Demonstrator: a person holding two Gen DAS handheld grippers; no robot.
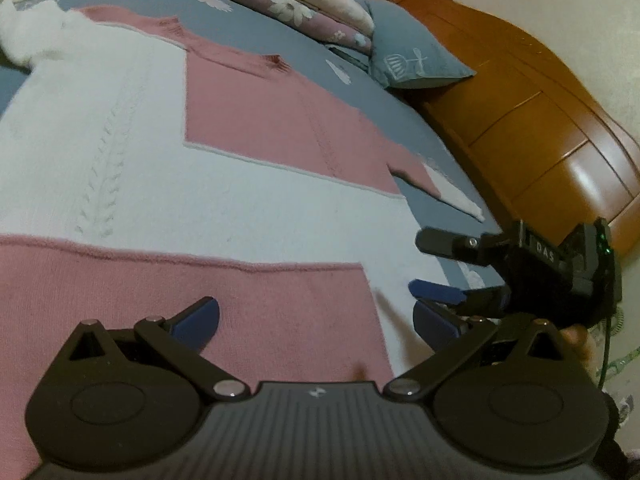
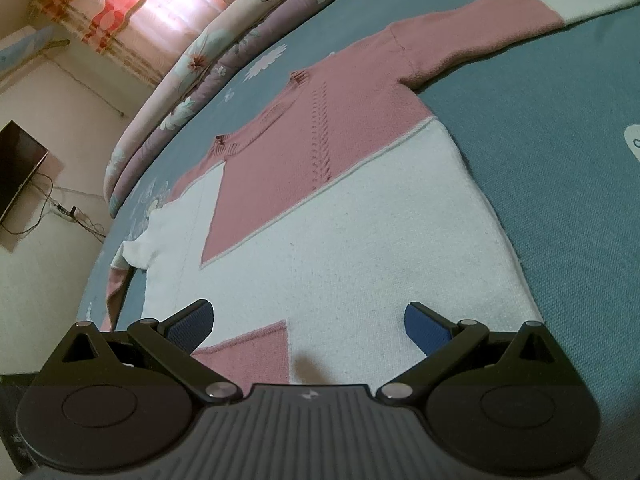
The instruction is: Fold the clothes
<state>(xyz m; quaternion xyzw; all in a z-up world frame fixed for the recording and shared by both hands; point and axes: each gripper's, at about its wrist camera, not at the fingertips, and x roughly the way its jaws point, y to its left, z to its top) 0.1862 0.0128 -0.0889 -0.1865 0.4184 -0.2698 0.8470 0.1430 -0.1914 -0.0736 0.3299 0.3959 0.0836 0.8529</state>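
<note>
In the left wrist view, a pink and white knitted sweater (image 1: 224, 168) is seen spread flat on a blue-grey bedsheet (image 1: 280, 60), and the left gripper (image 1: 316, 320) is held low over its hem with the jaws wide apart and nothing between them. The right gripper (image 1: 430, 264) is also caught here from the side, near the hem's corner, its jaws likewise apart and empty. A wooden headboard (image 1: 540, 120) and a pillow (image 1: 408, 60) are shown only in this view. In the right wrist view, the right gripper (image 2: 308, 324) is seen from behind, jaws spread over the white band of the sweater (image 2: 340, 220), with the whole garment laid out ahead: neckline far off, one sleeve (image 2: 500, 20) stretched across the bedsheet (image 2: 560, 140), the other sleeve bunched at the far side. A rolled quilt (image 2: 224, 48), a curtained window and a wall-mounted screen (image 2: 20, 160) are given by this view alone. The step is judged to be the approach before the first fold; the hem would next need to be pinched at both corners, each jaw closed on knit rather than sheet, and lifted evenly.
</note>
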